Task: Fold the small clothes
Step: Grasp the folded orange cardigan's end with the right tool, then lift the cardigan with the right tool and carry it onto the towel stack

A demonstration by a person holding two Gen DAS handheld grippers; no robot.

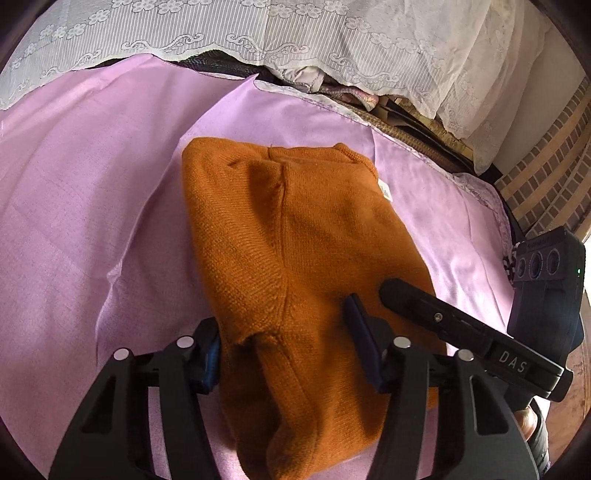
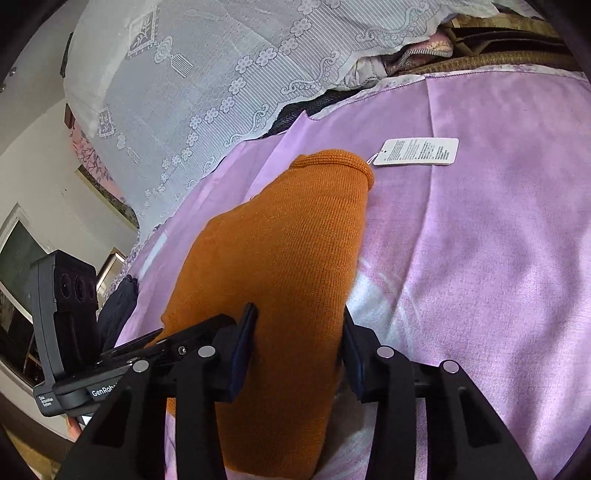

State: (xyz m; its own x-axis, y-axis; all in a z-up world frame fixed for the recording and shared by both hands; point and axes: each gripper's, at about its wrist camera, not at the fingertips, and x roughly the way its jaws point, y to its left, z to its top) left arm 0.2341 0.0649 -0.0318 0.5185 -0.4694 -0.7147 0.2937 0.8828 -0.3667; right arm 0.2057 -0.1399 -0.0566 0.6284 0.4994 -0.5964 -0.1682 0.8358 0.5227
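Observation:
An orange knit garment lies folded into a long block on a lilac sheet. My left gripper is open, its two fingers straddling the near end of the garment. My right gripper is open too, its fingers on either side of the garment's near end. The right gripper's finger shows in the left wrist view, resting on the garment's right side. A white paper tag lies on the sheet by the garment's far end.
White lace cloth hangs along the far edge of the sheet. A woven brown edge and bundled fabrics lie behind the sheet. A brick wall stands to the right. A dark cloth lies at the sheet's left edge.

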